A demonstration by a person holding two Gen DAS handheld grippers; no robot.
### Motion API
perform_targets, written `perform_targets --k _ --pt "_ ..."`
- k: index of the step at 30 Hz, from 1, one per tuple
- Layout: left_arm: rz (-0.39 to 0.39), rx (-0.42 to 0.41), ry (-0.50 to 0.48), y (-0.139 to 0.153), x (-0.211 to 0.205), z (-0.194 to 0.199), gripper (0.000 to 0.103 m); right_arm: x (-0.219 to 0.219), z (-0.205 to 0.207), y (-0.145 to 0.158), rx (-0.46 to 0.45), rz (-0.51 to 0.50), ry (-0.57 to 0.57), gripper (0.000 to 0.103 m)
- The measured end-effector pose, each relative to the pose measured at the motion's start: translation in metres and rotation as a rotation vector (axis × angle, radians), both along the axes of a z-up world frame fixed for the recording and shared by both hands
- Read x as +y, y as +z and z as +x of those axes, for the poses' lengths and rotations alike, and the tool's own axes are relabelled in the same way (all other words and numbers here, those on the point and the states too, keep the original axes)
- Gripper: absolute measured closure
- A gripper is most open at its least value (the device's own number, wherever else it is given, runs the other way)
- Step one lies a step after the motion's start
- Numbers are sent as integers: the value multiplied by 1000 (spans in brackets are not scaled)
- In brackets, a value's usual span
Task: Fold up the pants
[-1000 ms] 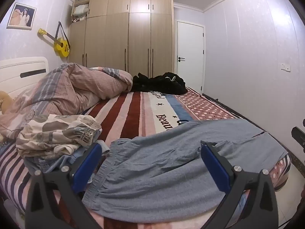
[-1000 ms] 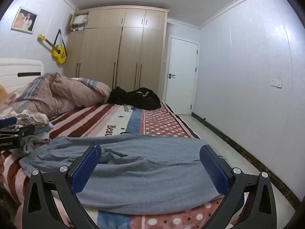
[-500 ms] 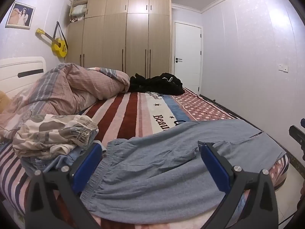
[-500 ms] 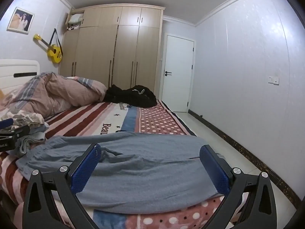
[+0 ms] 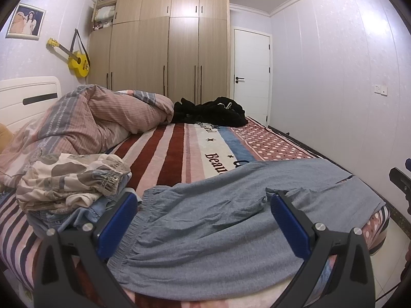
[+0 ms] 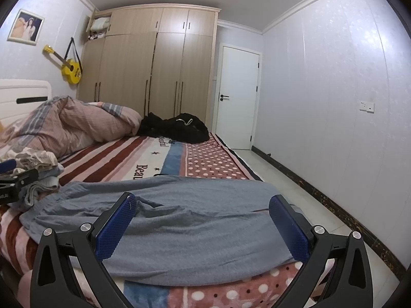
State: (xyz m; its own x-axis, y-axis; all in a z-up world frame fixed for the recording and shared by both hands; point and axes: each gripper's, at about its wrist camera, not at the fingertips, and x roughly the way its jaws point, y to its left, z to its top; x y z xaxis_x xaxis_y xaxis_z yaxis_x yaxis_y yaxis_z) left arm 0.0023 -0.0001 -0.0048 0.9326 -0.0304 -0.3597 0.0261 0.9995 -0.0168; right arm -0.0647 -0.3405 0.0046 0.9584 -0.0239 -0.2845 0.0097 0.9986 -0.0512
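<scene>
Grey-blue pants (image 5: 218,220) lie flat across the near edge of the bed, elastic waistband to the left, legs running right; they also show in the right wrist view (image 6: 200,220). My left gripper (image 5: 203,220) is open and empty, held over the waist end. My right gripper (image 6: 203,225) is open and empty, held over the leg end near the bed's right edge. Neither touches the cloth. The left gripper's tip (image 6: 15,179) shows at the left edge of the right wrist view, and the right gripper's tip (image 5: 400,182) at the right edge of the left wrist view.
A pile of folded clothes (image 5: 69,179) sits left of the waistband. A rumpled pink duvet (image 5: 90,120) and a black garment (image 5: 213,113) lie farther back on the striped bed cover (image 5: 174,154). Tiled floor (image 6: 295,187) and a wall lie to the right.
Both grippers have drifted slightly, so the views shift a little. The pants lie unchanged and both grippers stay open.
</scene>
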Motion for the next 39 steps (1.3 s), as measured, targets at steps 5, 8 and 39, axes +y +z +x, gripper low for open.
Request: perform_targets --k 5,8,39 --pt "2 1 -1 0 -1 1 1 -2 1 1 -2 4 -5 0" --pt "3 0 -1 0 -1 1 1 -4 1 1 -2 2 -7 0" --pt "-1 4 5 0 0 5 1 -12 3 5 -13 10 -25 0"
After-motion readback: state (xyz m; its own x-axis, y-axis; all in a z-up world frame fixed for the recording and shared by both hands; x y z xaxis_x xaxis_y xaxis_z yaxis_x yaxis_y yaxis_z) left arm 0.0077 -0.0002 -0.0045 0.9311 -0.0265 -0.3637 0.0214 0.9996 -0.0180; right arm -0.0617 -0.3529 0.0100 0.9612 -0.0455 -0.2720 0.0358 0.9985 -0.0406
